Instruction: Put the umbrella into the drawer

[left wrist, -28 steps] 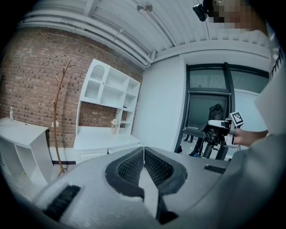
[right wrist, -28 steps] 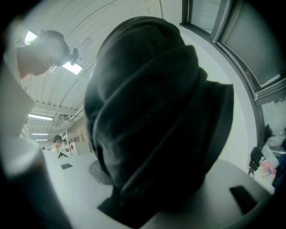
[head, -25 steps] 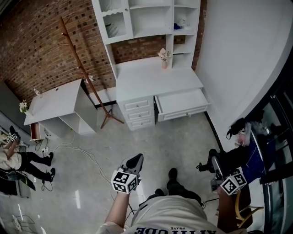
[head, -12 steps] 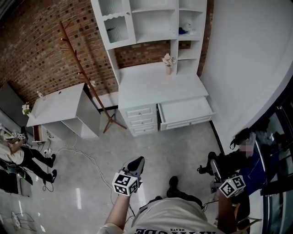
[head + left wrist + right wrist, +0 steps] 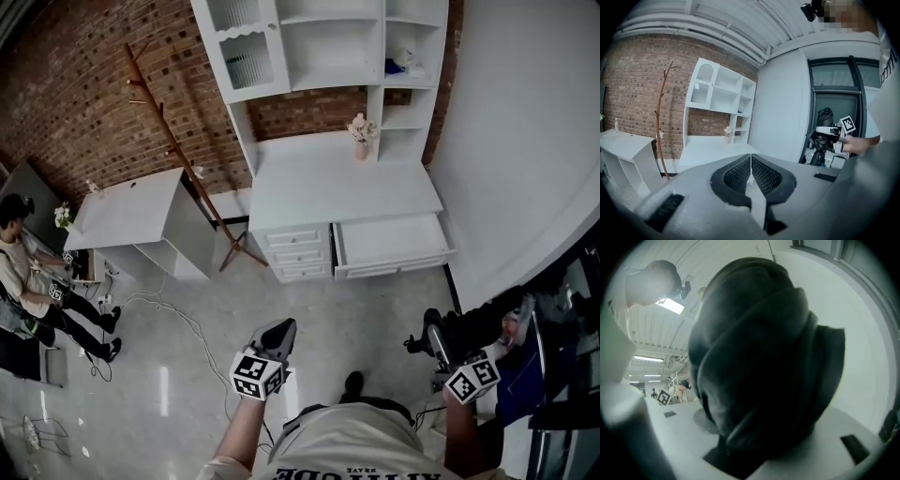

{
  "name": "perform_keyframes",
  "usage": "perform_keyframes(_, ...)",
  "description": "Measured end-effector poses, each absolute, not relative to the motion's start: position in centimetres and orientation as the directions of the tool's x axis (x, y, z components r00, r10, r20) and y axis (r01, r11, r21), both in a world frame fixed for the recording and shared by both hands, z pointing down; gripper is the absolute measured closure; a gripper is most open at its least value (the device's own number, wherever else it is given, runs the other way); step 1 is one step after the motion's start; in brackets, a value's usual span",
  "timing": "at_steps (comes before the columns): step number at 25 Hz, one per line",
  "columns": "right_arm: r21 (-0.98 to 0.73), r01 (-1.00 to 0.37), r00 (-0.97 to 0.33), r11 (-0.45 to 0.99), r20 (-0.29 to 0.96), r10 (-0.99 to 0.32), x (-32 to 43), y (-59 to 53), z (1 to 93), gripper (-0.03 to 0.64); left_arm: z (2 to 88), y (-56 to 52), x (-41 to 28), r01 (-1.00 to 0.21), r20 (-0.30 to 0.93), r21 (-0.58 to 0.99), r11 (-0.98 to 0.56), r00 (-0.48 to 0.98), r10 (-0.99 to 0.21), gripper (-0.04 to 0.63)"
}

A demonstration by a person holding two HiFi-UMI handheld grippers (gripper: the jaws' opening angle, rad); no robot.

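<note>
The black folded umbrella (image 5: 759, 357) fills the right gripper view, with my right gripper (image 5: 434, 349) shut on it; the jaws are hidden behind the fabric. In the head view the umbrella (image 5: 469, 324) is a dark bundle at the lower right, near the white wall. The white desk's wide drawer (image 5: 392, 246) stands pulled open and looks bare inside, some way ahead of both grippers. My left gripper (image 5: 277, 334) hangs over the floor at bottom centre, shut with nothing in it; its pads (image 5: 764, 174) meet at the tip. The right gripper (image 5: 829, 133) also shows far right in the left gripper view.
A white desk (image 5: 337, 187) with a shelf unit (image 5: 319, 42) stands against the brick wall, a small vase (image 5: 361, 145) on it. A wooden coat stand (image 5: 178, 150) and a slanted white cabinet (image 5: 141, 211) are to its left. Cables (image 5: 178, 319) cross the floor. A seated person (image 5: 28, 281) is far left.
The head view has shifted, so the desk and drawer sit further right and lower in it. Both grippers hold much the same places. The person at far left now sits upright.
</note>
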State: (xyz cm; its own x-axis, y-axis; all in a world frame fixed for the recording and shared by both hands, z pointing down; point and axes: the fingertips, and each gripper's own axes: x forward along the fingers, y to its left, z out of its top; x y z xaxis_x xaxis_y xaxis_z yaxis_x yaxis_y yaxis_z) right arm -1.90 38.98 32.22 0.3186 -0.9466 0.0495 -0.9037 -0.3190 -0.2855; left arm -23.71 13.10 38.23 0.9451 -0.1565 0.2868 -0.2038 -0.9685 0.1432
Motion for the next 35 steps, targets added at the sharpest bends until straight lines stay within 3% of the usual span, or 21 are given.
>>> perform_keyframes(15,-0.299,-0.926,0.229,-0.230,0.041,-0.973,6.5,36.5,33.8,0.351,38.1,12.9,-16.8,-0.269,0.287,0.151,-0.951,0.933,-0.218,0.569)
perform_keyframes(35,-0.298,-0.909,0.267,-0.290,0.116,-0.957,12.2,32.5,36.1,0.353,39.4,8.3,-9.9,-0.239,0.295,0.165,-0.957,0.938,-0.183,0.569)
